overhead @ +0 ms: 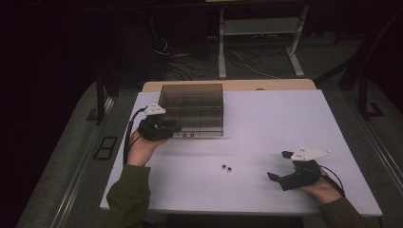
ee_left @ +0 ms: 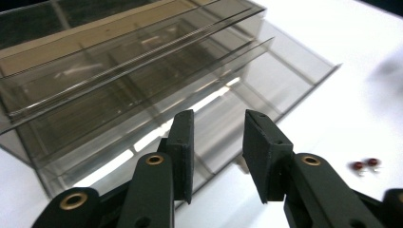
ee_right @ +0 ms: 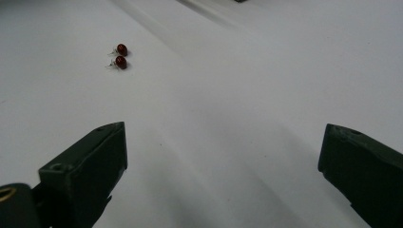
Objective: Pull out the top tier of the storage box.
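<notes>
A smoky clear plastic drawer box (overhead: 192, 97) (ee_left: 109, 71) stands at the back left of the white table (overhead: 275, 118). Its lowest drawer (overhead: 202, 127) (ee_left: 290, 71) is pulled out toward me. My left gripper (overhead: 175, 127) (ee_left: 218, 121) sits at that drawer's front left edge, jaws a little apart, with nothing pressed between the pads. Two small dark red beads with metal pins (overhead: 226, 167) (ee_left: 365, 164) (ee_right: 120, 56) lie side by side in the middle of the table. My right gripper (overhead: 278, 165) (ee_right: 225, 128) rests near the front right, wide open, its jaws pointing toward the beads.
Beyond the table's far edge are a white metal frame (overhead: 259, 38) and loose cables (overhead: 190, 61) on a dark floor. A strip of bare wood (overhead: 285, 84) shows along the table's back edge.
</notes>
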{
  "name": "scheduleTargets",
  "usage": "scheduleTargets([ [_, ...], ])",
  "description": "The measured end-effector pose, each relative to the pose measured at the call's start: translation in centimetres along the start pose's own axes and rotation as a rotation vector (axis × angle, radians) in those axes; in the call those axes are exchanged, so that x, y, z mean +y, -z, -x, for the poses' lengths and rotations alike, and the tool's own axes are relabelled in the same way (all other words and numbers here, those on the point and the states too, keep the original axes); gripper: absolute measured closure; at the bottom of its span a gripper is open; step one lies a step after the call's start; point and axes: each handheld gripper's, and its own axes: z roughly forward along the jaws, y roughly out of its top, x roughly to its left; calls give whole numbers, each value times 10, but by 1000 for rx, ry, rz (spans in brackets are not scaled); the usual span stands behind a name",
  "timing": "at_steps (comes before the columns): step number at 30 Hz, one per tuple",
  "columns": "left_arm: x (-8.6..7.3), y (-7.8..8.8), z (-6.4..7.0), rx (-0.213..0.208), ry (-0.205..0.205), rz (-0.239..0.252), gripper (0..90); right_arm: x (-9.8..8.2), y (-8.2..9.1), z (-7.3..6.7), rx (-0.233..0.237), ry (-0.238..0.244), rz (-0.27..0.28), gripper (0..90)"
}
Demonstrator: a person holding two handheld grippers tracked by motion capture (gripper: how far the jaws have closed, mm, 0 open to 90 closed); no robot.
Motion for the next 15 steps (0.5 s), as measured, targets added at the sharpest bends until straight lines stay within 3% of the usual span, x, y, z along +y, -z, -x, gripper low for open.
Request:
scheduleTargets([
  [15, -7, 8, 28, -89, -39, 3, 507, 0, 0, -1, -4, 4, -7, 19],
])
